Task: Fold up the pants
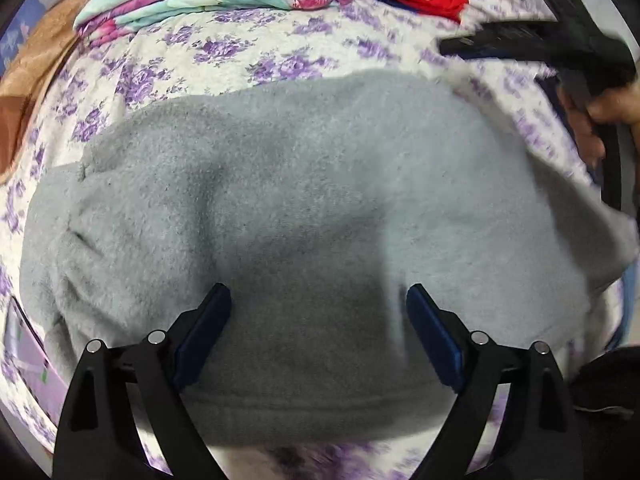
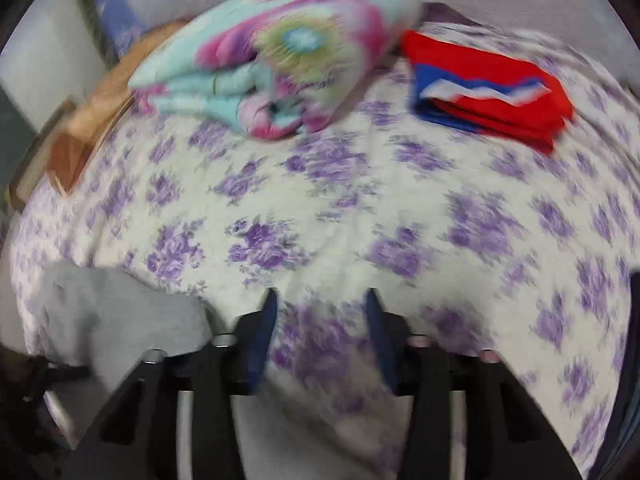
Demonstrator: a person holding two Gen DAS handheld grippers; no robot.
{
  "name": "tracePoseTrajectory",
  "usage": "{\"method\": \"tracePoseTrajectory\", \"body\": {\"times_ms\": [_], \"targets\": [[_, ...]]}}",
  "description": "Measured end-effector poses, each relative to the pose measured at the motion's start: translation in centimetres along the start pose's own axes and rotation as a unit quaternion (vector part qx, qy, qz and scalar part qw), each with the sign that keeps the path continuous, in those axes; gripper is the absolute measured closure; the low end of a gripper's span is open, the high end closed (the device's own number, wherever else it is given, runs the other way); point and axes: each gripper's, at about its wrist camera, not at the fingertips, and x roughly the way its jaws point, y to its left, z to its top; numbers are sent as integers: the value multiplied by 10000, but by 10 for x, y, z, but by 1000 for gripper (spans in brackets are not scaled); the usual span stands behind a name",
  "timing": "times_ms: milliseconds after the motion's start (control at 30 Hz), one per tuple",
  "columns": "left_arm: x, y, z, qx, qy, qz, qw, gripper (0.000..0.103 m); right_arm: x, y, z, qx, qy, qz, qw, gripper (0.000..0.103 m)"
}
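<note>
The grey fleece pants [image 1: 304, 216] lie folded in a wide bundle on the purple-flowered bed sheet [image 1: 224, 60]. My left gripper [image 1: 318, 300] is open and empty, with its fingers spread just above the near part of the pants. My right gripper [image 2: 320, 300] is open and empty over bare sheet [image 2: 320, 208]; a corner of the pants [image 2: 116, 312] shows at its lower left. The right gripper also shows, blurred, in the left wrist view [image 1: 532, 44] at the upper right, beyond the pants, held by a hand [image 1: 600, 120].
A folded teal and pink floral blanket [image 2: 280, 60] lies at the back of the bed. A folded red, white and blue garment [image 2: 492, 84] lies to its right. A brown headboard edge [image 2: 80, 132] runs along the left.
</note>
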Motion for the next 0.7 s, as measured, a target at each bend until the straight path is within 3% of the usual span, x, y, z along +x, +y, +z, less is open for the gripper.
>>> {"method": "tracePoseTrajectory", "body": {"times_ms": [67,133,167,200,233,267,300,333,367,433,500,600,700], "targets": [[-8,-2,6,-97,-194,-222,9995,16,-20,8,-18,-116,14,671,9977,66],[-13,-5,15,-115,-439,-249,9987,10,-22,17,-44,-339,272,988,9942,67],[-11,-7,19,-90,-487,-111,9987,9,-15,21,-58,-421,470,899,9940,69],[-3,-7,24,-13,-474,260,9985,9,-7,20,-69,-477,599,633,9951,69],[5,-7,25,64,-419,595,9973,9,4,9,-83,-499,755,-9,9959,69],[16,-4,26,132,-299,972,9947,9,10,-4,-92,-425,841,-390,9948,69],[31,2,25,150,-5,1162,9931,8,8,-29,-107,-114,834,-740,9937,53],[32,3,26,93,9,1134,9935,8,0,-40,-113,105,722,-850,9937,41],[30,2,26,71,-7,1156,9933,8,-19,-55,-122,415,541,-1176,9907,41],[25,-5,31,51,68,1204,9927,9,-57,-68,-136,707,86,-1038,9921,41],[16,-7,33,-62,8,863,9963,9,-104,-85,-161,1120,-343,-847,9895,36],[6,-15,31,-86,-102,490,9987,9,-172,-109,-213,1842,-1008,-1011,9725,27],[13,-24,22,184,-52,459,9988,8,-204,-135,-256,2317,-1207,-1173,9581,26]]}}
